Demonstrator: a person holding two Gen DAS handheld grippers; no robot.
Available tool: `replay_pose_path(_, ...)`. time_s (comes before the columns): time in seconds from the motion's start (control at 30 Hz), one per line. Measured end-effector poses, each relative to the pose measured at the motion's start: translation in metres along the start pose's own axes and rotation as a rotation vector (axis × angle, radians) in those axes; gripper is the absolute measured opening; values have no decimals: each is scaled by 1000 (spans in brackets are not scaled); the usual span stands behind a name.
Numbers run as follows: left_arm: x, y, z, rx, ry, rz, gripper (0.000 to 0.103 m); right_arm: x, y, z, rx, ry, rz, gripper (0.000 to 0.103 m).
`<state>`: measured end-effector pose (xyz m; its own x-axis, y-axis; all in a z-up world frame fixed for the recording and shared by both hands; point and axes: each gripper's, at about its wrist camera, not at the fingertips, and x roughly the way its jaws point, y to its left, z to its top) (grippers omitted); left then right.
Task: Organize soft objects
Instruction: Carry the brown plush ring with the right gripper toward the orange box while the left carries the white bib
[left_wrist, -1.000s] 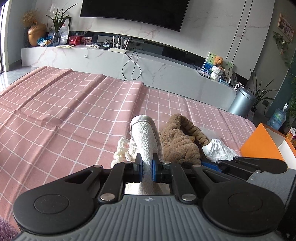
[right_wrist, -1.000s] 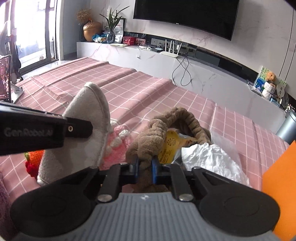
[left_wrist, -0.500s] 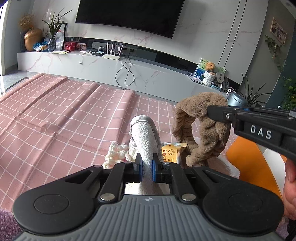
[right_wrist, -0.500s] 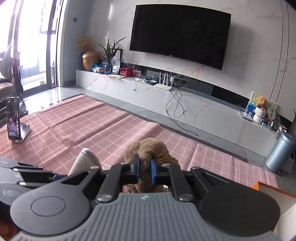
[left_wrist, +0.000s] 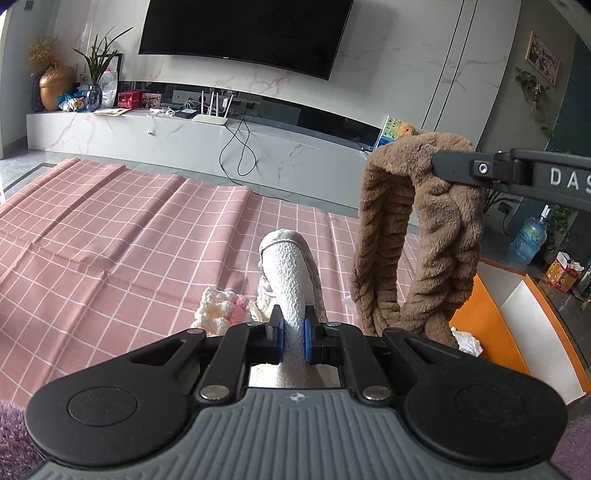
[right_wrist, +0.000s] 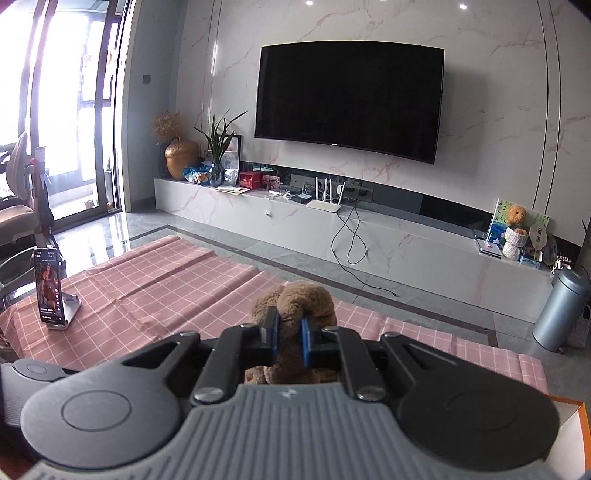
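My left gripper (left_wrist: 291, 334) is shut on a white-grey slipper-like soft object (left_wrist: 290, 280) that sticks out forward over the pink checked cloth (left_wrist: 110, 236). My right gripper (right_wrist: 289, 341) is shut on a brown plush headband (right_wrist: 295, 301). In the left wrist view that headband (left_wrist: 417, 236) hangs as a long loop from the right gripper's black finger (left_wrist: 454, 168), high above the cloth and beside the orange box (left_wrist: 517, 321). A cream and pink knitted piece (left_wrist: 221, 308) lies on the cloth just left of the slipper.
The orange box with white inner walls stands open at the right edge of the cloth, crumpled white paper (left_wrist: 467, 341) beside it. A phone on a stand (right_wrist: 51, 290) sits at the cloth's left. A grey bin (right_wrist: 561, 310) and a marble TV bench (right_wrist: 369, 236) lie beyond.
The right gripper has lifted the brown headband off the cloth, well up into the air. The left gripper has risen slightly with the slipper still in its jaws.
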<state>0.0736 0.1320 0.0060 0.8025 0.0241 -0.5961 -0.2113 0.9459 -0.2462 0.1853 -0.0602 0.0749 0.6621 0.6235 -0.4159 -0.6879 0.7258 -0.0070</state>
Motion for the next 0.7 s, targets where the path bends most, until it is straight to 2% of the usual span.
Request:
replay_pose_path(0.27, -13, 3, -11, -2, 29, -21, 11, -35, -12, -18, 136, 27, 113, 10)
replay_pose_path(0.47, -12, -2, -29, 9, 94, -58, 11, -71, -36, -59, 263, 85, 170, 10)
replay_pose_path(0.57, -10, -8, -39, 26, 132, -81, 11, -87, -41, -87, 284, 124, 157, 11)
replay_pose_path(0.7, 0, -18, -52, 56, 182, -103, 11, -76, -53, -131, 350, 239, 121, 11)
